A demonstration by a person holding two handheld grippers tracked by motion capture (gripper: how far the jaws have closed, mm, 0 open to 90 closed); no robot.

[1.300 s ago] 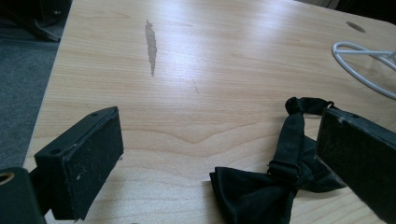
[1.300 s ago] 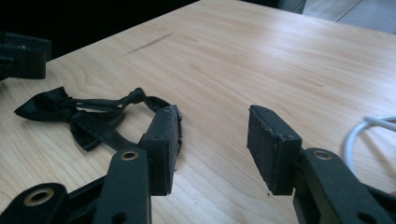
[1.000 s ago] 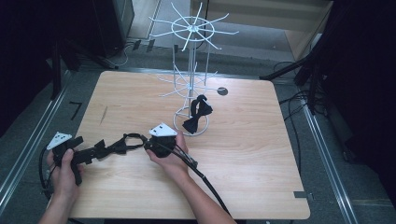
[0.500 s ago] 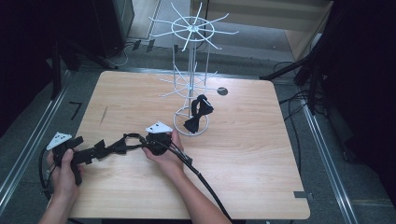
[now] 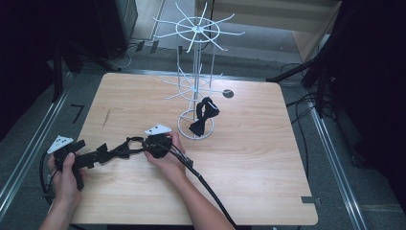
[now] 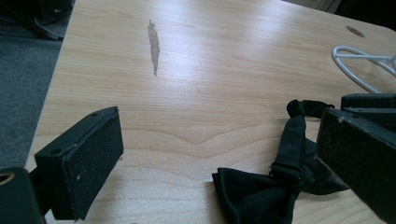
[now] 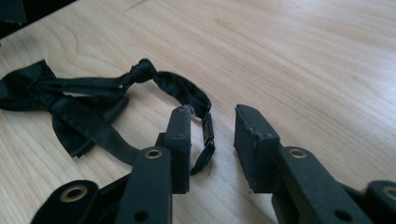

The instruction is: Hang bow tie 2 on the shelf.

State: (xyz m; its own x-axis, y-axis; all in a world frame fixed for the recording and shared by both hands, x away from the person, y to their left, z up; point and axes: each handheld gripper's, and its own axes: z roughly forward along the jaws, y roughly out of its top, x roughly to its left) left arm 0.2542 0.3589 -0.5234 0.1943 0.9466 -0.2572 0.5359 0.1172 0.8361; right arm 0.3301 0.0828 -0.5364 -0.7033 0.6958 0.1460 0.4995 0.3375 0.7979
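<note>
Wooden table [image 5: 249, 158], white wire rack [image 5: 195, 86] at rear. Bow tie [image 6: 266, 186] flat between claws. Left claw [image 6: 224, 158] wide open beside it; right claw [image 7: 212, 140] open, strap clasp [image 7: 207, 135] between jaws, probably for lifting.

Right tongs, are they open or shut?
Open: the right tongs show a clear gap, with the black fabric bow tie's strap loose between them.

Pale smooth wood table [image 6: 196, 93]; matt black cloth bow tie [image 7: 84, 107]; white wire rack [image 5: 196, 86]
</note>
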